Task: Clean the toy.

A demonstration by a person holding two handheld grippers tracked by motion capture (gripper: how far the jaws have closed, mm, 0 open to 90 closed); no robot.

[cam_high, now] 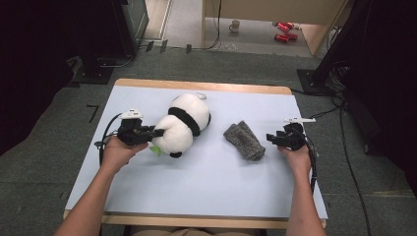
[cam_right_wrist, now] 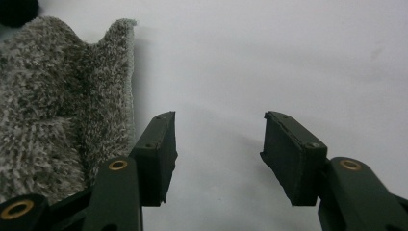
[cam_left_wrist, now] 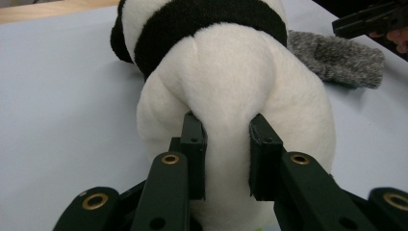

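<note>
A black-and-white panda plush (cam_high: 184, 123) lies on the pale blue table top (cam_high: 206, 182), left of centre. My left gripper (cam_high: 158, 132) comes at it from the left. In the left gripper view its jaws (cam_left_wrist: 226, 130) pinch a fold of the panda's white body (cam_left_wrist: 231, 82), with the pads pressed into the fur. A grey fuzzy sock (cam_high: 244, 141) lies right of centre. My right gripper (cam_high: 270, 138) rests just right of it. In the right gripper view this gripper (cam_right_wrist: 219, 125) is open over bare table, with the sock (cam_right_wrist: 57, 110) to the left of its jaws.
The table's wooden edge (cam_high: 196, 86) runs along the far side. On the floor beyond it stand a mug (cam_high: 235, 25) and red cans (cam_high: 282, 30). Dark stands and cables (cam_high: 344, 128) flank the table. The right gripper also appears in the left gripper view (cam_left_wrist: 370, 19).
</note>
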